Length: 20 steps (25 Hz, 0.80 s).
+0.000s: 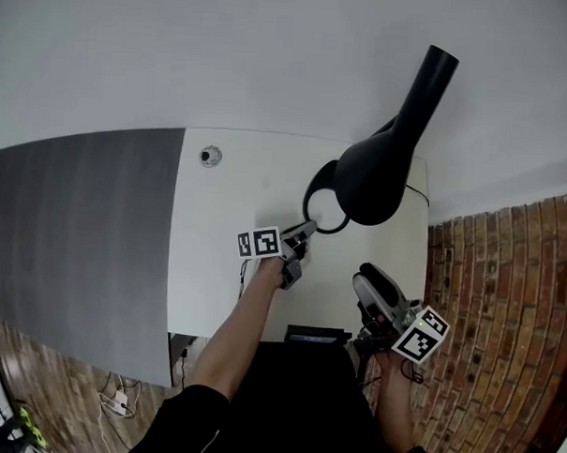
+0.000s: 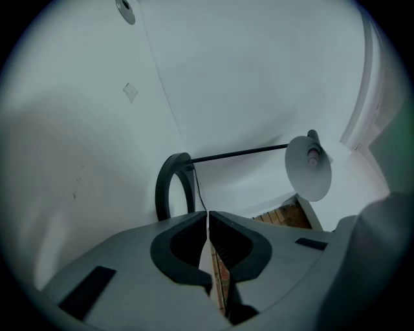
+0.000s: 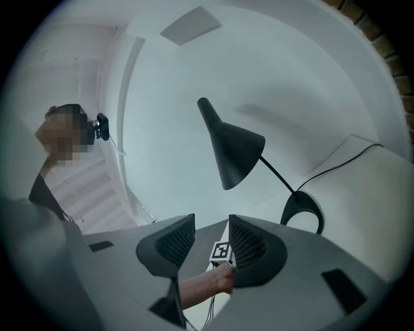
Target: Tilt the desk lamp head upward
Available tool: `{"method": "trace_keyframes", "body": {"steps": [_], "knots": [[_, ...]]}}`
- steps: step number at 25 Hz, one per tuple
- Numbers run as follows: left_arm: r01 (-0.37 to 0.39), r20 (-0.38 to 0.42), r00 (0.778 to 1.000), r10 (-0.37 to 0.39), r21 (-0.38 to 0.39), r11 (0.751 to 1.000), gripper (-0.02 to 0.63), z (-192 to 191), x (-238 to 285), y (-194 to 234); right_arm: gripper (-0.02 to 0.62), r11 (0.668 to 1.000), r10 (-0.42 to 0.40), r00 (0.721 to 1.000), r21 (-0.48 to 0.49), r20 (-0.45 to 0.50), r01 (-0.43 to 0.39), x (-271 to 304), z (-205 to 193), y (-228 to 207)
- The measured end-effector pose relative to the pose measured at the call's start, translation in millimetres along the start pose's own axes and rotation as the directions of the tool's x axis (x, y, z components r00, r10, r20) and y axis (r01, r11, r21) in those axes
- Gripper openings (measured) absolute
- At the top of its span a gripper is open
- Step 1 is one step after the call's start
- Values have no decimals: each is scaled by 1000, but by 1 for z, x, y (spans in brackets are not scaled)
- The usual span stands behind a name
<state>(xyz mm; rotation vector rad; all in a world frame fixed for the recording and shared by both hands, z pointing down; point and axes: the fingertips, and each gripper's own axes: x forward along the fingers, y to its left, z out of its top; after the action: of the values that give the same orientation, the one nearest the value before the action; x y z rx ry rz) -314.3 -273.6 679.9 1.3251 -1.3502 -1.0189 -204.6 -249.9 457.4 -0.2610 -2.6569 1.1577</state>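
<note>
1. Head view: one desk lamp [image 1: 380,173] stands on the white desk [image 1: 216,274]. Its head's long axis runs from the wide shade, just beyond the left tool [image 1: 307,233], up-right to the narrow end. Two tools show, and the right tool [image 1: 370,276] is well apart from the lamp.
2. Left gripper view: left tool clenched, empty. Ring base [image 2: 169,181] just ahead.
3. Right gripper view: right tool released, empty. Lamp head [image 3: 233,152] above it, mouth facing down.

Soft, even indoor light, faint shadows, strong fisheye distortion, dark vignetted corners in gripper views.
</note>
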Motion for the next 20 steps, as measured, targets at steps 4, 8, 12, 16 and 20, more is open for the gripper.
{"method": "trace_keyframes", "body": {"steps": [4, 8, 12, 16, 20], "knots": [[-41, -23, 999, 41, -21, 999, 14, -4, 15, 13, 147, 999, 38, 999, 34, 23, -38, 16, 10, -16], [-114, -45, 993, 111, -67, 991, 14, -2, 20, 23, 147, 996, 71, 997, 48, 5, -72, 33, 10, -32], [-180, -40, 983, 177, -107, 978, 14, -3, 17, 31, 147, 991, 115, 993, 71, 21, -116, 45, 12, -39], [-194, -36, 981, 191, -93, 977, 12, 0, 16, 35, 147, 982, 159, 985, 95, 71, -165, 62, 20, -43], [-203, -13, 979, 203, -100, 974, 12, -1, 16, 37, 147, 965, 234, 965, 92, 120, -245, 74, 30, -34]]}}
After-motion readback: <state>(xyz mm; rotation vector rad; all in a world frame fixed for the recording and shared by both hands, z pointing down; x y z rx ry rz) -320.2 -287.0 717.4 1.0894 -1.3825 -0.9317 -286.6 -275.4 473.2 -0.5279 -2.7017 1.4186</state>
